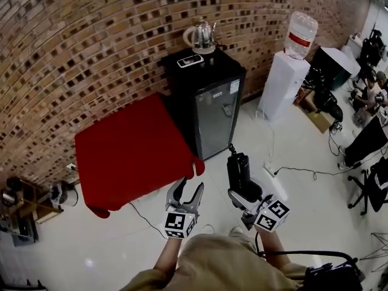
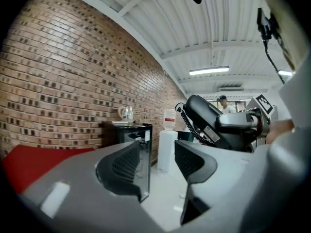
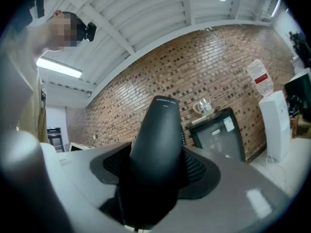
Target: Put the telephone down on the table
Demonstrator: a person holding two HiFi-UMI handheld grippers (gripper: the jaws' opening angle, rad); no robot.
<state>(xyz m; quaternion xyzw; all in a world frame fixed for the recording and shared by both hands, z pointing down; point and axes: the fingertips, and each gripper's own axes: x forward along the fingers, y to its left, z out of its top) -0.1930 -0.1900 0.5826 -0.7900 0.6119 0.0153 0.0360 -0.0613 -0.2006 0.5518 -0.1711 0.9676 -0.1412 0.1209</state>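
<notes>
Tan shirt point(image 1: 224, 265) at 6 o'clock, both forearms reaching out from it. Left claw point(image 1: 191, 187) is spread, nothing between its jaws, only floor beyond them. Right claw point(image 1: 242, 191), just beside it toward 3 o'clock, is pinching the telephone point(image 1: 238, 165) by its lower end, so the black body stands up and out past the jaws, in the air over white floor and not yet over the desk point(image 1: 130, 153). The desk sits toward 10 o'clock from the claws under a red cloth point(image 1: 100, 210) that hangs over its sides. Risks, as I judge them: the grip is low on a long body, so the telephone could pivot or slip during a quick swing; the coiled cord point(image 2: 187, 122) hangs loose and could snag on a jaw; the draped cloth hides the true edge, so a placement near the rim could tip off. A floor cable point(image 1: 303, 173) at 3 o'clock could catch a foot. Room: open floor on the desk's near side; the brick wall point(image 1: 91, 53) closes off 11 o'clock, and a black cabinet point(image 1: 209, 102) stands just beside the desk at 1 o'clock.
</notes>
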